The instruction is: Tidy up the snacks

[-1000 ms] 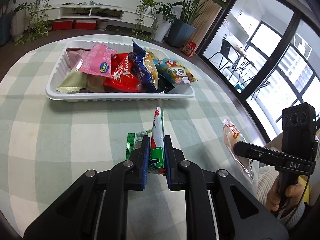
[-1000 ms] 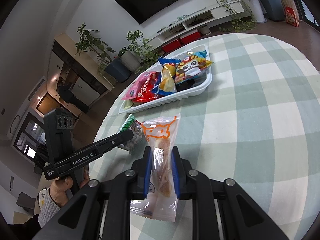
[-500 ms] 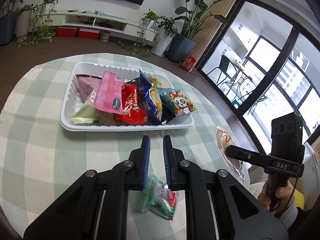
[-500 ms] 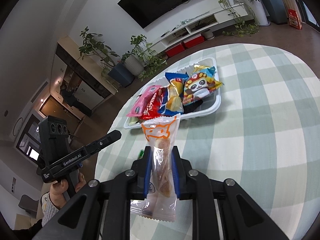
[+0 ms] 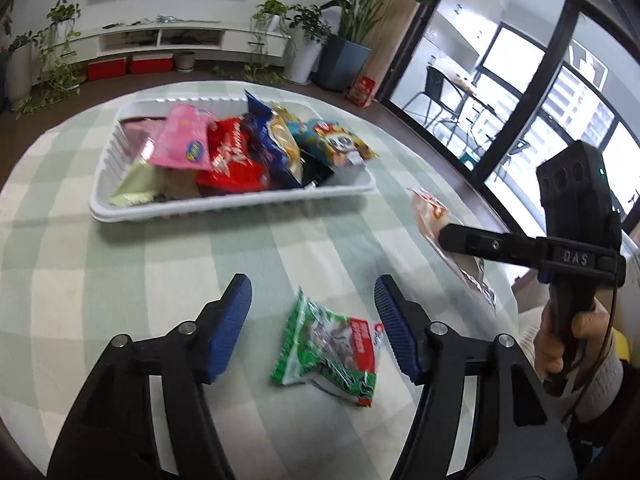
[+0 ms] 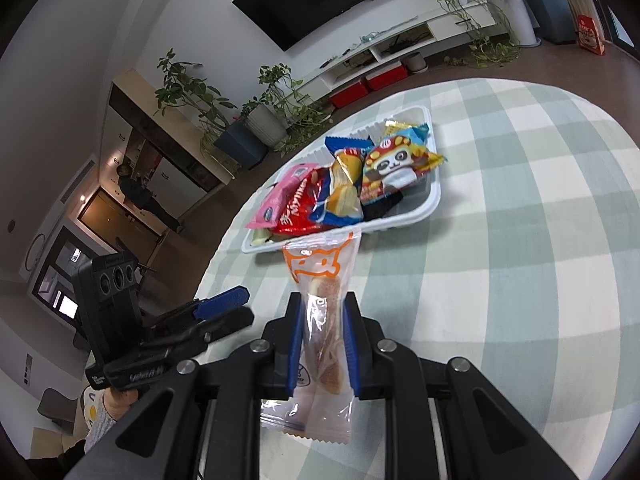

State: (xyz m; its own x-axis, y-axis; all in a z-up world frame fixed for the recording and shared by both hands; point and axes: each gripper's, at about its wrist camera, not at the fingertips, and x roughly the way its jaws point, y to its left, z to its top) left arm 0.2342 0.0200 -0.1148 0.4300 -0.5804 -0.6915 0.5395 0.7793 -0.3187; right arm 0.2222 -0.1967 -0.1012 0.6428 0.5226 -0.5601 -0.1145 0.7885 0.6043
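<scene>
A: Where does the left gripper (image 5: 312, 328) stand?

B: Above the round table with the green-and-white checked cloth (image 5: 120, 280), its blue-padded fingers (image 5: 230, 328) spread wide with nothing between them. The flat green plastic snack packet with a red band (image 5: 330, 350) lies on the cloth just below the gap, touching neither pad.

A: And the right gripper (image 6: 323, 346)?

B: Its fingers are closed tight on a clear plastic snack bag with an orange cartoon print (image 6: 322, 320). The bag stands upright between the pads, printed end up, sealed bottom hanging below them. In the left wrist view the same bag (image 5: 430, 212) shows edge-on at the tip of that gripper (image 5: 448, 236), held above the table's right edge.

A: The other snacks?

B: In the white ribbed plastic tray (image 5: 224, 206) farther across the table: a pink packet (image 5: 184, 142), a red foil packet (image 5: 232, 160), a blue-and-yellow chip bag (image 5: 272, 142) and a panda-printed packet (image 5: 336, 146), leaning on one another. A pale green packet (image 5: 138, 184) lies at the tray's near left corner.
</scene>
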